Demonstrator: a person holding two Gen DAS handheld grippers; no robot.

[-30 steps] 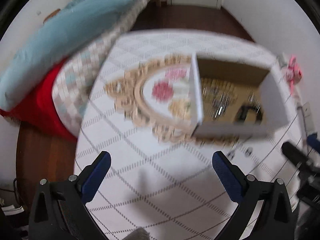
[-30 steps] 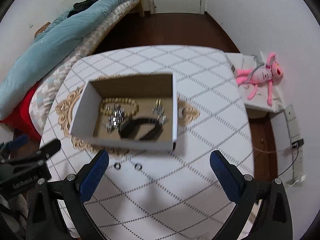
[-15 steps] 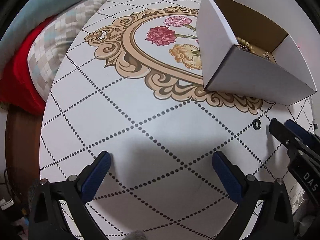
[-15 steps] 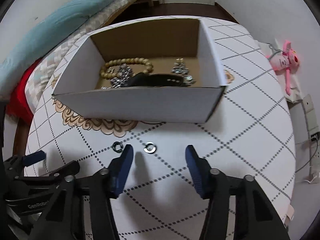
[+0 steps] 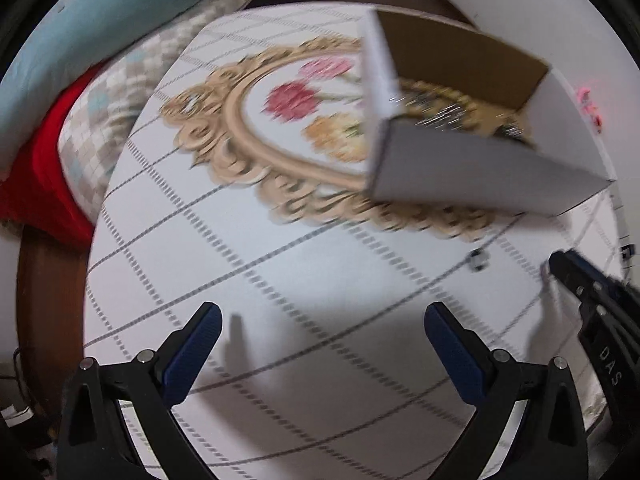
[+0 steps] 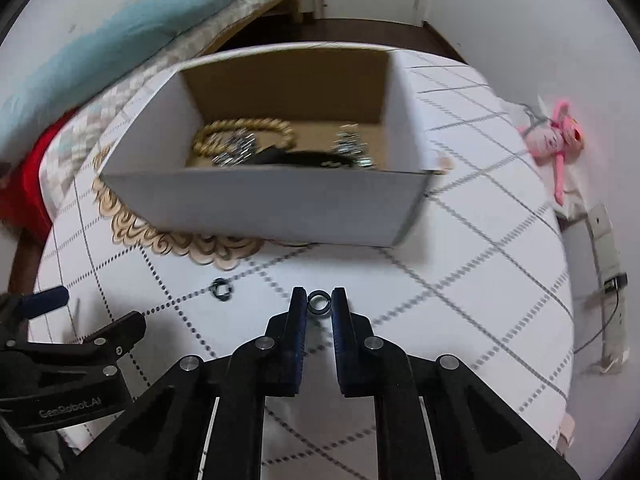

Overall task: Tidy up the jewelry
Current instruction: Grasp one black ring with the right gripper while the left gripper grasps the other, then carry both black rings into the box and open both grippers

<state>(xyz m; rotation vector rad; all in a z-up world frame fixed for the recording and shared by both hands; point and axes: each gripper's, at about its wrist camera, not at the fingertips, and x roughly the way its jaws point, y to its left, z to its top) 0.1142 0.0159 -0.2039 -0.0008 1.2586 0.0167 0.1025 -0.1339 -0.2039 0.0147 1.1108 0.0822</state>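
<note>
Now a small dark ring (image 6: 319,304) sits pinched between blue pads (image 6: 298,330)

Two tools: the left tool (image 5: 320,344) and the right tool (image 6: 319,306). One white cardboard box (image 6: 272,204) on one bench (image 6: 480,248). Two small dark rings: one ring (image 6: 319,303) between the right tool's tips, the second ring (image 6: 221,289) on the cloth. In the box: one beaded bracelet (image 6: 244,130), one black band (image 6: 304,158); the silver pieces (image 6: 352,144) are too blurred to count. One pink plush toy (image 6: 554,140). One bed (image 6: 120,40).
</note>
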